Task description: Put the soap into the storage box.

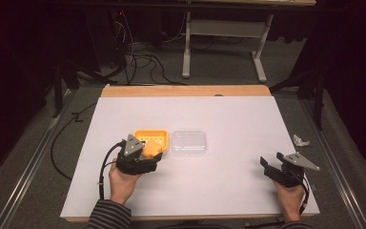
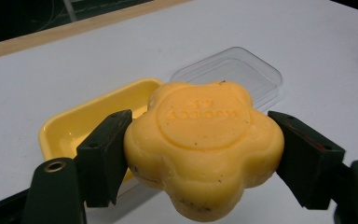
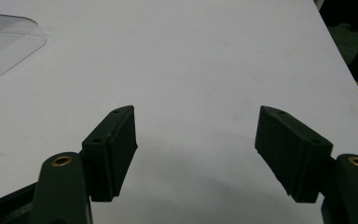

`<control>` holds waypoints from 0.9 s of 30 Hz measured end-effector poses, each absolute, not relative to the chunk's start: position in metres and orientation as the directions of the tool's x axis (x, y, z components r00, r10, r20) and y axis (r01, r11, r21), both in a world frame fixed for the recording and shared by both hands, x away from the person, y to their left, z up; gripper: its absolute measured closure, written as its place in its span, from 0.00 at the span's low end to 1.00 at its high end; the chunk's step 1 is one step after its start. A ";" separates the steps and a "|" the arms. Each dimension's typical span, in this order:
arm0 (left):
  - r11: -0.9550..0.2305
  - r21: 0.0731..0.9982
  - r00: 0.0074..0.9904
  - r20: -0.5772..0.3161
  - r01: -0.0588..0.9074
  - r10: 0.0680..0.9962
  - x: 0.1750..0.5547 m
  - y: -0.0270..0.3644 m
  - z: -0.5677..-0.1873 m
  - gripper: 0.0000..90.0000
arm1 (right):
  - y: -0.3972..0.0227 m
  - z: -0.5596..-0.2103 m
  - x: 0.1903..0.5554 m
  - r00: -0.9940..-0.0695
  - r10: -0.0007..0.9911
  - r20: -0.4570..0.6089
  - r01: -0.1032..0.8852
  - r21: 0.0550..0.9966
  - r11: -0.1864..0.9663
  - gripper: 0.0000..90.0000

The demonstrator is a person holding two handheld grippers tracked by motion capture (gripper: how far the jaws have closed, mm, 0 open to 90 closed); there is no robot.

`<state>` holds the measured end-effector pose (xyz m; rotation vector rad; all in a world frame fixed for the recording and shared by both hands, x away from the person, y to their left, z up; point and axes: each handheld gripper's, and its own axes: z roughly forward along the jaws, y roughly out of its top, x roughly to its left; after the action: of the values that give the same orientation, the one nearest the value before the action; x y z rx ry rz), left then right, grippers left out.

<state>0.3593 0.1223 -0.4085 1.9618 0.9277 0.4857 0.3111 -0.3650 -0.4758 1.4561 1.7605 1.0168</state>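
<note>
A flower-shaped orange soap bar (image 2: 204, 140) with a stamped round centre hangs just above the table, and my left gripper (image 2: 200, 154) is shut on its two sides. In the high view the soap (image 1: 151, 149) sits at the near right corner of a yellow soap dish (image 1: 148, 136), with the left gripper (image 1: 145, 157) just in front of that dish. The dish (image 2: 74, 126) lies behind the soap. A clear plastic lid (image 1: 188, 141) lies flat to the right of the dish. My right gripper (image 1: 272, 164) rests open near the table's right front corner, its jaws wide apart and bare (image 3: 196, 144).
A white sheet (image 1: 228, 181) covers the wooden table. Crumpled white paper (image 1: 300, 140) lies on the floor off the right edge. Cables and a white desk frame (image 1: 187, 47) stand beyond the far edge. The corner of the clear lid (image 3: 4, 44) lies far from the right gripper.
</note>
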 end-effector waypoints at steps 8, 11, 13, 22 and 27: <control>-0.330 0.838 0.627 -0.018 0.434 0.779 0.369 0.124 -0.409 0.29 | -0.365 -0.476 0.311 -0.187 0.982 0.008 0.496 0.864 0.088 0.33; -0.323 0.838 0.619 -0.022 0.439 0.785 0.373 0.124 -0.410 0.29 | -0.365 -0.476 0.311 -0.188 0.982 0.007 0.493 0.866 0.088 0.33; -0.331 0.835 0.618 -0.014 0.440 0.786 0.374 0.124 -0.410 0.29 | -0.365 -0.476 0.311 -0.188 0.982 0.007 0.494 0.865 0.088 0.33; -0.316 0.835 0.598 -0.020 0.451 0.801 0.382 0.127 -0.411 0.29 | -0.365 -0.476 0.311 -0.191 0.982 0.004 0.493 0.865 0.092 0.33; -0.306 0.832 0.584 -0.026 0.463 0.811 0.387 0.129 -0.413 0.29 | -0.365 -0.476 0.311 -0.190 0.982 0.004 0.493 0.865 0.092 0.33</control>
<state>0.3868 0.1289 -0.4125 1.9549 1.0182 0.5120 0.3109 -0.3649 -0.4758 1.4537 1.7582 1.0167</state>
